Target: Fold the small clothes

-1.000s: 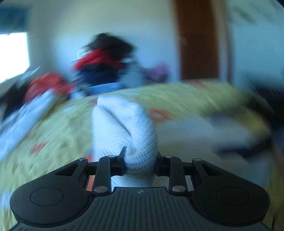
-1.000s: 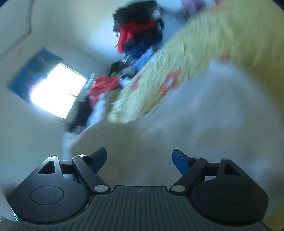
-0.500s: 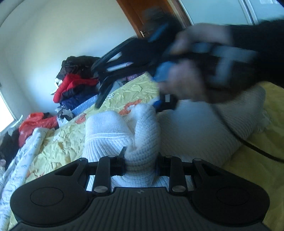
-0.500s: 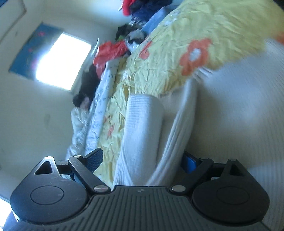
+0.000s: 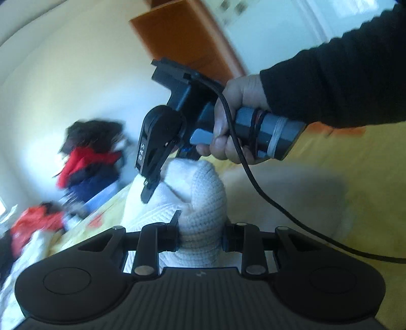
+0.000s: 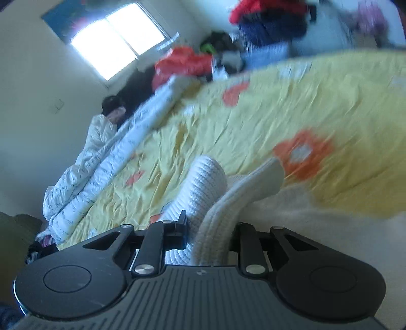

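A white knitted garment (image 5: 203, 203) lies on the yellow flowered bed sheet (image 6: 279, 121). My left gripper (image 5: 200, 236) is shut on a bunched fold of it. My right gripper (image 6: 210, 236) is shut on another fold of the same garment (image 6: 205, 187), with a ribbed edge sticking out past the fingers. In the left wrist view the right gripper (image 5: 162, 152) is held by a hand in a dark sleeve just above the garment, close in front of my left gripper.
A rolled white duvet (image 6: 101, 167) lies along the bed's left side. Piles of red, dark and blue clothes (image 6: 258, 22) sit at the far end by the wall. A window (image 6: 116, 38) and a wooden door (image 5: 187, 40) are beyond.
My right gripper came down over the garment and closed on a fold; it was open a second ago. My left gripper kept its hold and both lifted a little.
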{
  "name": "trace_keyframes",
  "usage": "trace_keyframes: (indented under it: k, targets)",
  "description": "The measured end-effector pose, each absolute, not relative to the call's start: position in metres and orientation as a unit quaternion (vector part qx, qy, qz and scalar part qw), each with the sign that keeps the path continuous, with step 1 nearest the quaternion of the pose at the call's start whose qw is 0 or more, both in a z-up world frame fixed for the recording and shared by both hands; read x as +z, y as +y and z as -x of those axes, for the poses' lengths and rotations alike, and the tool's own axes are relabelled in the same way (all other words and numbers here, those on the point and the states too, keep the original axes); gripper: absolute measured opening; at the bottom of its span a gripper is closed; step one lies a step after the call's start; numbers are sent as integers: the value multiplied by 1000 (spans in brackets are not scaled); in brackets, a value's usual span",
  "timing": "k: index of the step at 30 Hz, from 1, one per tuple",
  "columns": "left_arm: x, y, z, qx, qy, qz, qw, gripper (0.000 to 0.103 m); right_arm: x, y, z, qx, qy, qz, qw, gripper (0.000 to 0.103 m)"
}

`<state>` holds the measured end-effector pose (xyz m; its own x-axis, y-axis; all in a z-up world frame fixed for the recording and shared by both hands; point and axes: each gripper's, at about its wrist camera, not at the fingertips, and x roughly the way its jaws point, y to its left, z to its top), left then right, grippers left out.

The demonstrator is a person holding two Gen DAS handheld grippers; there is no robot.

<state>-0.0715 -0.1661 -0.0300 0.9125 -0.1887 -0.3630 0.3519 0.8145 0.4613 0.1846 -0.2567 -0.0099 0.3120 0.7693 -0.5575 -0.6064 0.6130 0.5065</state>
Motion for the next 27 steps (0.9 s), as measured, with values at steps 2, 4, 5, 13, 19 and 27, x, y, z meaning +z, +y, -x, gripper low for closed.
trace_keyframes:
  k: [2, 4, 5, 13, 19, 27]
  targets:
    - [-27, -188, 68, -178, 148, -255, 939, 28, -1, -286, -189, 407, 404, -87, 814, 24]
    - [-32, -211, 62, -211, 160, -239, 934, 28, -4, -317, -192, 377, 416, -83, 823, 24]
    - [-37, -221, 58, -222, 173, -236, 930, 28, -11, -328, -193, 364, 423, -85, 825, 24]
    - [-67, -241, 74, -243, 130, -274, 921, 34, -70, -390, -184, 279, 431, -224, 829, 53]
    - [-36, -166, 122, -247, 65, -215, 943, 75, -33, -416, -160, 273, 358, -280, 848, 66]
    - [-75, -123, 115, -161, 160, -251, 941, 75, -42, -353, -177, 279, 439, -148, 841, 69]
